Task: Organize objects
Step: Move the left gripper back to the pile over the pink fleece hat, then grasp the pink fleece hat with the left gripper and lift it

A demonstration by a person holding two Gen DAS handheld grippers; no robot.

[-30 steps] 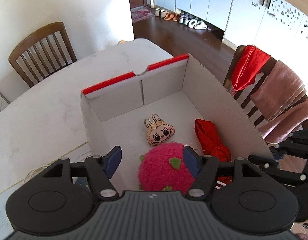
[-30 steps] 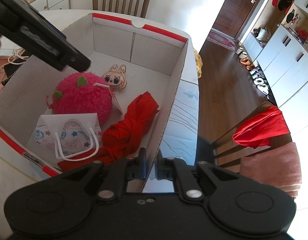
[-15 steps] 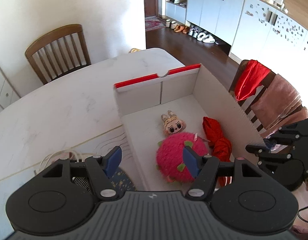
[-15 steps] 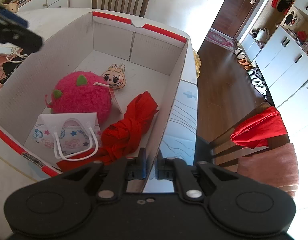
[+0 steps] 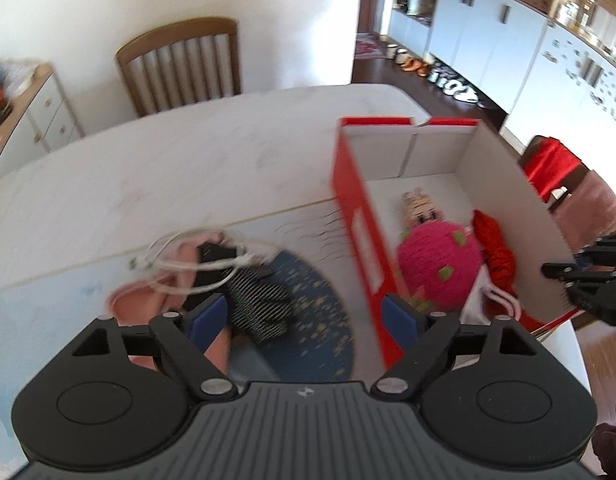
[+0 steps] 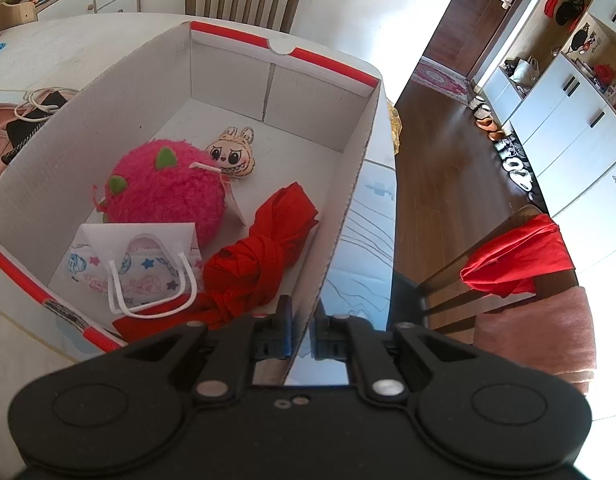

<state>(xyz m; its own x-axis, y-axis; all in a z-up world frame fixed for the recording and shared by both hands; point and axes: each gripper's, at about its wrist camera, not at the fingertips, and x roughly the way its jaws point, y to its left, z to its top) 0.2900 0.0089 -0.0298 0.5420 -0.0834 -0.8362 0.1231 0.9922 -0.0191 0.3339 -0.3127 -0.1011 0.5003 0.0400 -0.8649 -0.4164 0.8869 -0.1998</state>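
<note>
Box wall (image 6: 340,216) sits pinched in right hand-held gripper (image 6: 301,334); left hand-held gripper (image 5: 303,318) is opening, empty.

A lived-in home, its dining area open to an entry hall; a wooden slat-back chair (image 5: 179,64) at upper left stands behind a pale marble-look table (image 5: 155,160). At upper right, shoes (image 6: 508,148) line the dark wood floor (image 6: 440,152) beside white cabinets (image 6: 580,120); a small patterned rug (image 6: 442,79) lies before a brown door (image 6: 496,4)
</note>
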